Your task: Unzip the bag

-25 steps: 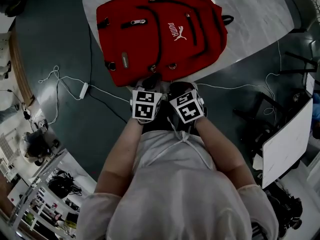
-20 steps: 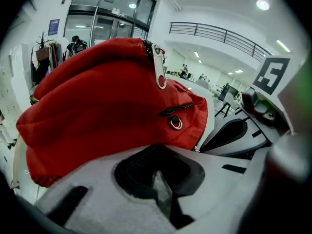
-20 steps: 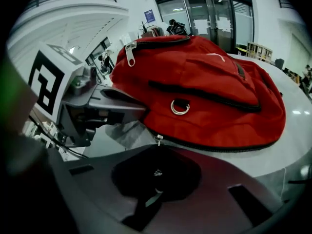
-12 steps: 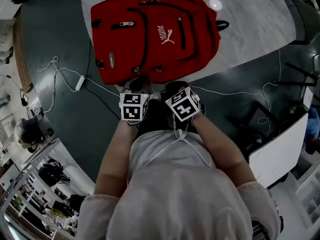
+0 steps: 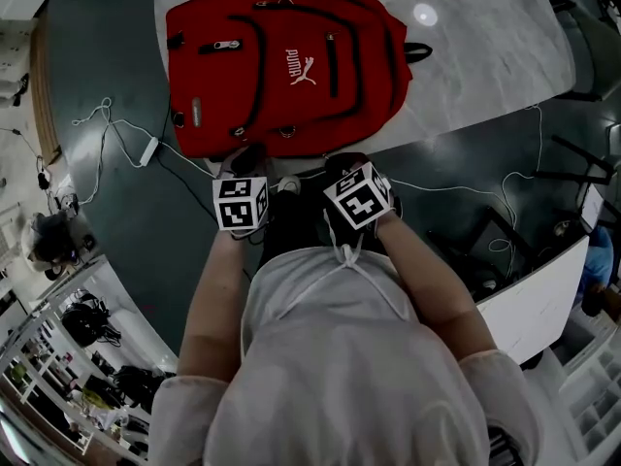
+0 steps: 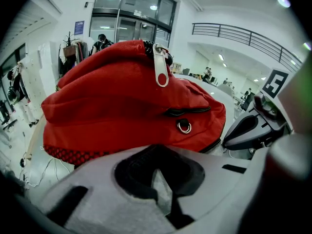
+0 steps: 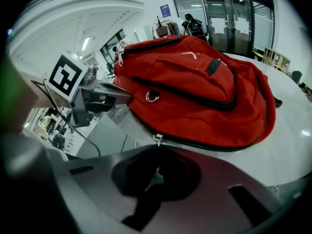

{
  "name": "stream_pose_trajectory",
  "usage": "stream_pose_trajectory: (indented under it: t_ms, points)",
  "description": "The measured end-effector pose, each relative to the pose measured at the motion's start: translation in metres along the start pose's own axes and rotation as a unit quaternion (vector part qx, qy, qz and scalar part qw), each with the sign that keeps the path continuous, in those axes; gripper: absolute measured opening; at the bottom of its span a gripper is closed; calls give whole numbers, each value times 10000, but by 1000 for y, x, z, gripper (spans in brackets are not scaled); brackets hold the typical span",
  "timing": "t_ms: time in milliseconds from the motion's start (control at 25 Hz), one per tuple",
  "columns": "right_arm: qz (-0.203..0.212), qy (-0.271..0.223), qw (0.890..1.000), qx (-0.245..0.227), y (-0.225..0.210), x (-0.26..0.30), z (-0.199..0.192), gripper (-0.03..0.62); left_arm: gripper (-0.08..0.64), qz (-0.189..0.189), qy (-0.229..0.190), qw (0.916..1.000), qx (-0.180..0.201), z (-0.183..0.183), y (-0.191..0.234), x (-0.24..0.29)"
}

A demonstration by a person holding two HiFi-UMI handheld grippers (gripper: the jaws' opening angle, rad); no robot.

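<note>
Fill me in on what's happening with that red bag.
A person stands at a marble table with tongs in each hand, both held at the near edge of a red backpack that lies flat on it. The left tongs and right tongs look closed on nothing. A small zipper pull sits just ahead of the right one, not yet gripped. The zips in view look closed, so the unzipping has not begun.

From overhead we look steeply down; both gripper cameras sit low and close, facing the red fabric backpack (image 5: 281,66) all views share.
</note>
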State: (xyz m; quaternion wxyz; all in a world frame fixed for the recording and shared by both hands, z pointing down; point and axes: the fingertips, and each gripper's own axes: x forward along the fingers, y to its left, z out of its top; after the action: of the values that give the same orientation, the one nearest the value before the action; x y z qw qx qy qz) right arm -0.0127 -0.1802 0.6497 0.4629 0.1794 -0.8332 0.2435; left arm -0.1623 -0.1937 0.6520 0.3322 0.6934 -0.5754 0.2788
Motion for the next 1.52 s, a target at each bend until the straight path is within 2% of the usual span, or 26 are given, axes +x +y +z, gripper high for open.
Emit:
stream_pose_trajectory:
  t_ms: [320,560,760,1200,1520]
  points:
    - [131,101,9997,-202,-36,-18,-17,27,21,483,-68,9985,-240,0,3,0]
    - [219,188,9987,-409,-55,-28,-26,28,21,679,-82,9967,-428,-1,3,0]
    - [221,234,9991,-287,-77,-35,-34,28,21,865,-120,9948,-516,-1,5,0]
    - [-51,340,9973,-646,-125,-51,-38,28,21,1168,-190,9910,-631,-1,6,1]
    - [-269,388,9971,-593,-141,-50,-36,28,21,1160,-187,9908,-665,-2,6,2]
